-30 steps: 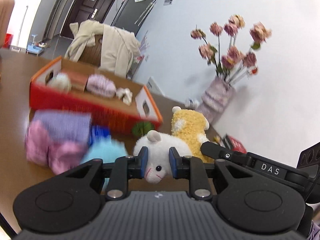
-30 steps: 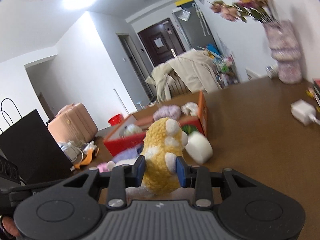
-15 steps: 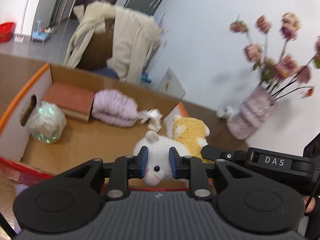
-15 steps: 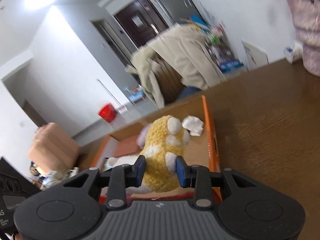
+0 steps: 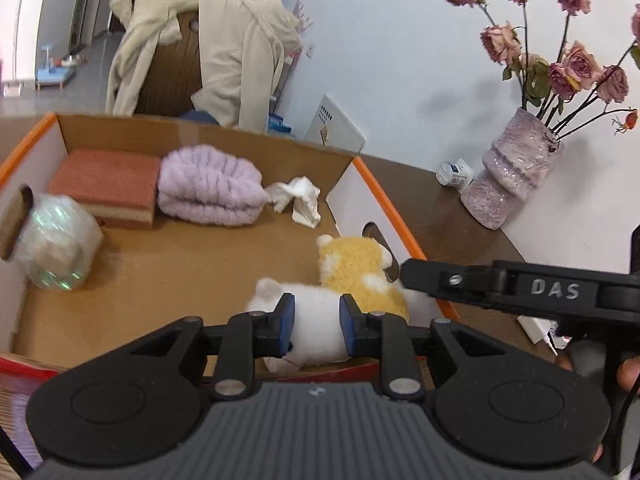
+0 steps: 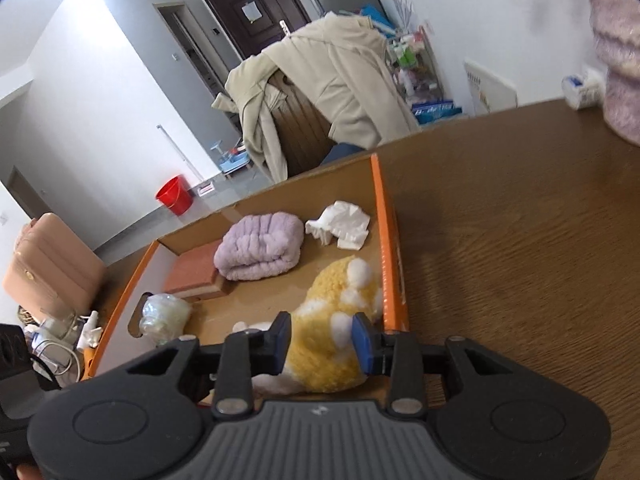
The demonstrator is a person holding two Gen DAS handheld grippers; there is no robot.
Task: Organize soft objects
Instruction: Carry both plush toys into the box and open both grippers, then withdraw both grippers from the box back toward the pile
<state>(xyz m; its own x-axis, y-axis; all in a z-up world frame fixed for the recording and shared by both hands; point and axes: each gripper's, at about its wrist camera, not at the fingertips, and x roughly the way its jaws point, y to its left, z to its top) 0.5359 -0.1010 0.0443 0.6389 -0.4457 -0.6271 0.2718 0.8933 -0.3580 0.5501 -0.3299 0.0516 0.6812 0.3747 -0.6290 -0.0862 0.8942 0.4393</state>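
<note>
left gripper [image 5: 313,319] clamps white plush [image 5: 312,332] | right gripper [image 6: 321,340] opening, yellow plush [image 6: 332,340] between, seemingly touching

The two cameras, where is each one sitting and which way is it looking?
Left wrist: rides the left gripper, looking down into the cardboard box; pads pinch the white plush.
Right wrist: rides the right gripper, facing the box and doorway; jaws opening around the yellow plush.
Both show the purple towel and crumpled tissue.
</note>
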